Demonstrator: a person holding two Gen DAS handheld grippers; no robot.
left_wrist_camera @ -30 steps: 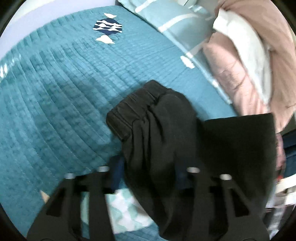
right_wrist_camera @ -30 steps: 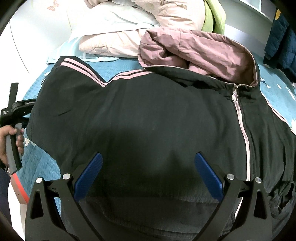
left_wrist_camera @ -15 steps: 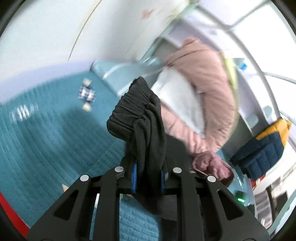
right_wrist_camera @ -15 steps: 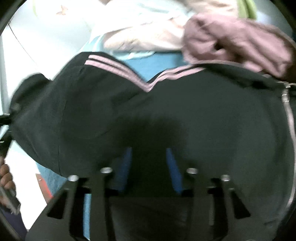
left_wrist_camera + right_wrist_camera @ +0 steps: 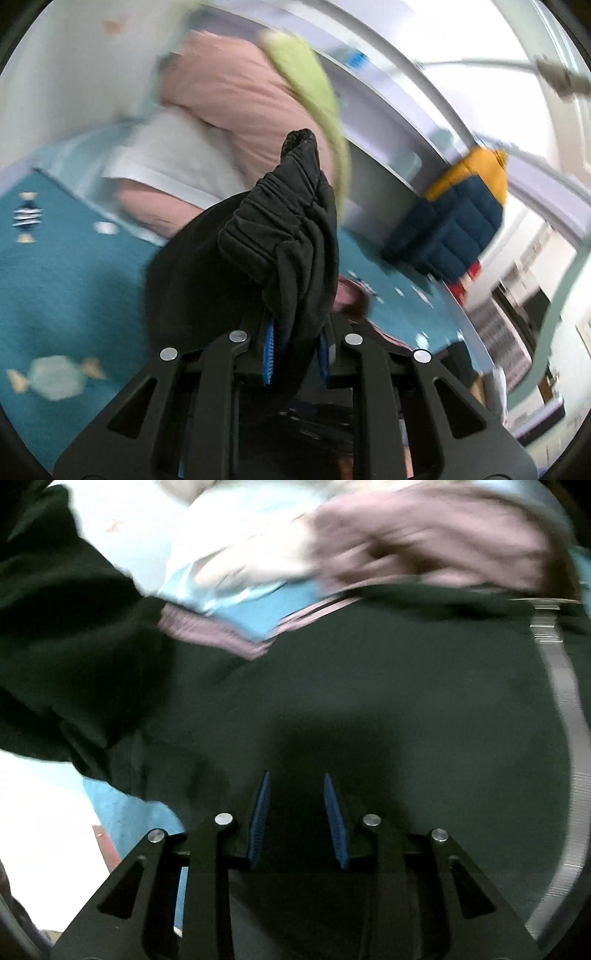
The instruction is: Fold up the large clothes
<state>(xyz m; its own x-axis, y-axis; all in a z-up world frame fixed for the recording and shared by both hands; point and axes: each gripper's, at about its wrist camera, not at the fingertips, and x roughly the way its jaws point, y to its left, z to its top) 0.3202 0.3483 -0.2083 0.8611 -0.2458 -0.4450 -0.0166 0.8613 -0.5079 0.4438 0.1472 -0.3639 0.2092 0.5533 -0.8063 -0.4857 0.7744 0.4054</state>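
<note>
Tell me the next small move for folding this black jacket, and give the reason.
Probably carry the gathered black elastic cuff, clamped in the left hand-held gripper, across onto the black zip-up jacket body. The sleeve is lifted off the teal quilted bedspread, and the right hand-held gripper has closed to a narrow gap on the jacket's lower front.

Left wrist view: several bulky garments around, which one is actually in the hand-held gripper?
The black jacket's elastic cuff, bunched between the left hand-held gripper pads. The pink bedding and the navy-and-yellow puffer jacket lie untouched behind.
</note>
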